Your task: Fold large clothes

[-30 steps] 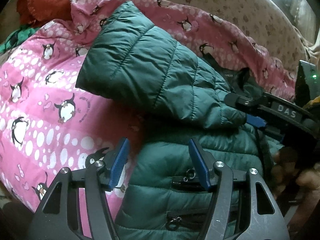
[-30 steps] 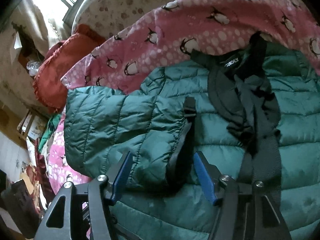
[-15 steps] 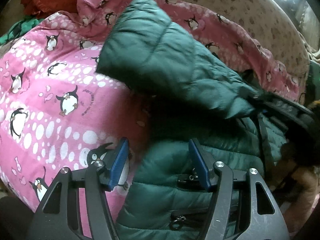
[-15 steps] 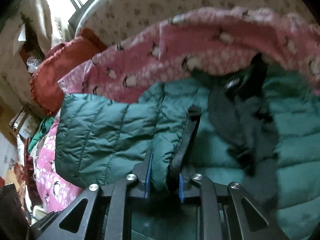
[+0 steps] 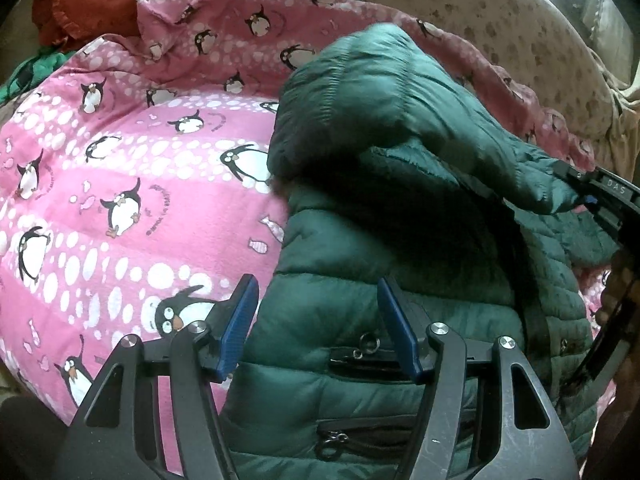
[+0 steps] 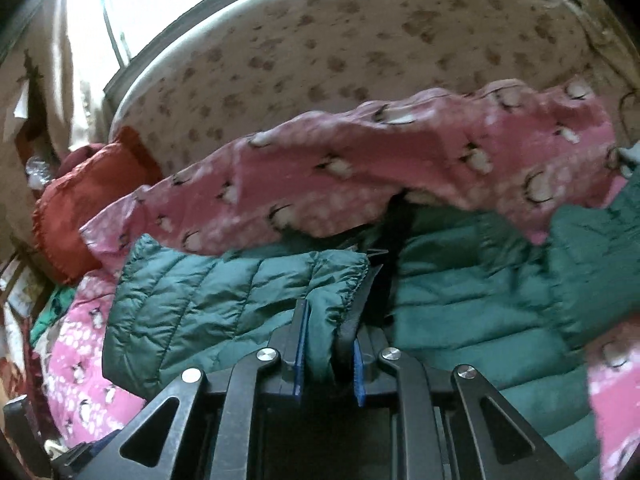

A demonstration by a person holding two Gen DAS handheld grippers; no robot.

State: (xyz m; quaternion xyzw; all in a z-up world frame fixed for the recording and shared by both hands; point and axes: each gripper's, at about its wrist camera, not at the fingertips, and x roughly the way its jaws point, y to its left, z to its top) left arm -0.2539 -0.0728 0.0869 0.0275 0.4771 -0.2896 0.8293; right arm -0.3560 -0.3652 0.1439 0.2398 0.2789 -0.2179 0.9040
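We are early in the fold. The dark green quilted puffer jacket point(image 5: 392, 320) lies spread on a pink fleece blanket printed with penguins point(image 5: 120, 184) that covers the bed, with its front up — the zipped pockets and their ring pulls show just beyond our left tool point(image 5: 316, 324).

Our right tool point(image 6: 326, 354) is clamped on the cuff of the jacket's sleeve point(image 6: 224, 300): the blue pads press the green fabric and its dark elastic edge from both sides. In the left wrist view that sleeve hangs lifted above the jacket's body, stretched from the shoulder toward the right tool point(image 5: 596, 196) at the far right edge, so the sleeve is in the air, not yet laid down.

Our left tool has its jaws standing apart and holds nothing; it hovers over the jacket's lower left edge, with one blue pad over the blanket and the other over the green fabric.

As far as we can judge, one sleeve is partway through being brought across the chest and nothing is yet folded flat. The second sleeve, the lengthwise folds and the final halving all appear to remain. A red ruffled cushion point(image 6: 84, 208) sits at the head of the bed, near the jacket but not touching it — it should not interfere.
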